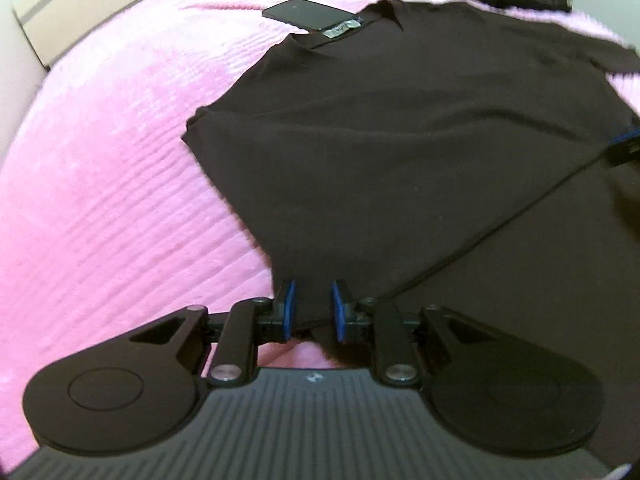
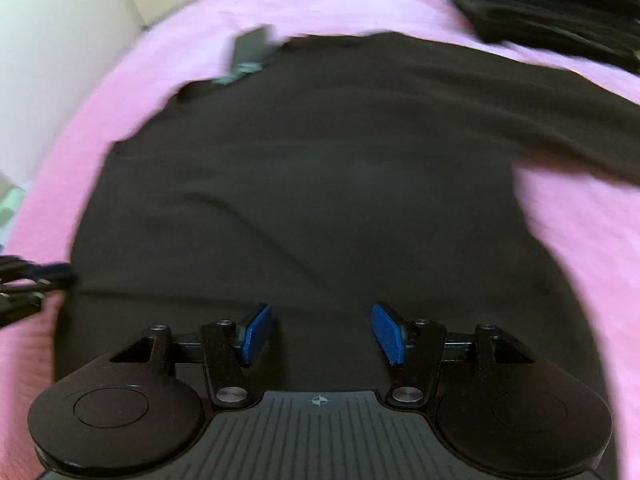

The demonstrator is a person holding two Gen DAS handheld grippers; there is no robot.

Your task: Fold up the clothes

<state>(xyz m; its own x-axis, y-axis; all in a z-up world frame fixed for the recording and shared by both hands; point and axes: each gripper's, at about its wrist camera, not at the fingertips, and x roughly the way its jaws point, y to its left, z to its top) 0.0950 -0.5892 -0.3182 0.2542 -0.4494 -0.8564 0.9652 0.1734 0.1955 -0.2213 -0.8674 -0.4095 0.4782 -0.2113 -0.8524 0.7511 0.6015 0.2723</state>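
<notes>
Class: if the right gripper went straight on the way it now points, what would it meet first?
Probably the dark shirt: the right gripper, fingers apart, already hangs over it, and cloth fills the whole line ahead. How high it hovers is unclear.

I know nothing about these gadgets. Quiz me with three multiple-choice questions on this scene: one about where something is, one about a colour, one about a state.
1. Where does the phone lie?
A. By the shirt's collar
B. On the floor
C. Between the right gripper's fingers

2. What colour is the blanket under the dark shirt?
A. Green
B. Pink
C. White

3. How does the right gripper stand?
A. Shut on a sock
B. Shut on the phone
C. Open, over the shirt

Answers: 1 A, the phone sits beside the collar label on the blanket. 2 B, pink fabric surrounds the shirt in both views. 3 C, a wide gap shows between its blue pads, with only shirt beneath.
</notes>
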